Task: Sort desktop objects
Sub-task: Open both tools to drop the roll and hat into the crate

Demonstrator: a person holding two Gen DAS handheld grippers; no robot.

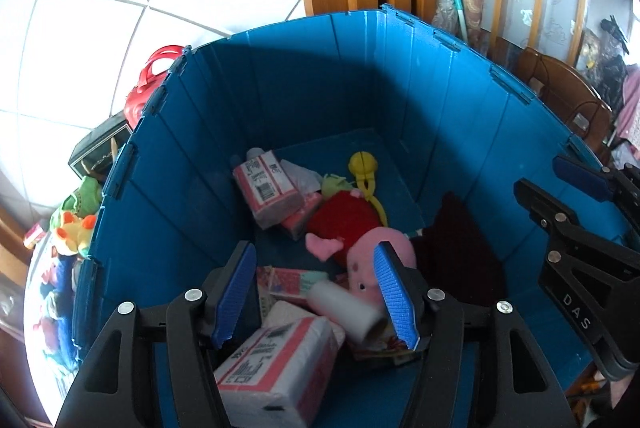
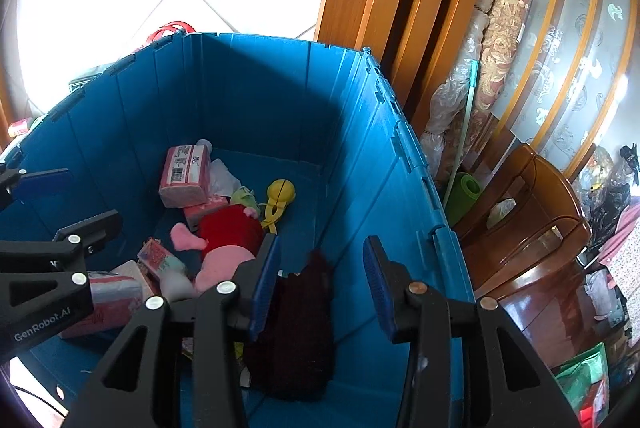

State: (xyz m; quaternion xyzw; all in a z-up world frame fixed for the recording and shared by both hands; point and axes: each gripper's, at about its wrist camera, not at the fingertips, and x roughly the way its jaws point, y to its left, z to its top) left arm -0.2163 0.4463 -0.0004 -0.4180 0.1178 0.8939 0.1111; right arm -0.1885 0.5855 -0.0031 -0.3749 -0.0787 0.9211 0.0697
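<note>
Both jaws released, empty; dark cloth (image 2: pixel 296 328) hard to identify; white roll (image 1: pixel 346 310) blurred.

Blue crate (image 1: pixel 192 131): ribbed matt plastic. Pig toy (image 1: pixel 360 228) at 12 o'clock from crate centre: soft plush cloth. Tissue pack (image 1: pixel 276 360): glossy film wrap. Chair (image 2: pixel 532 228): varnished wood, light being reflected.
</note>
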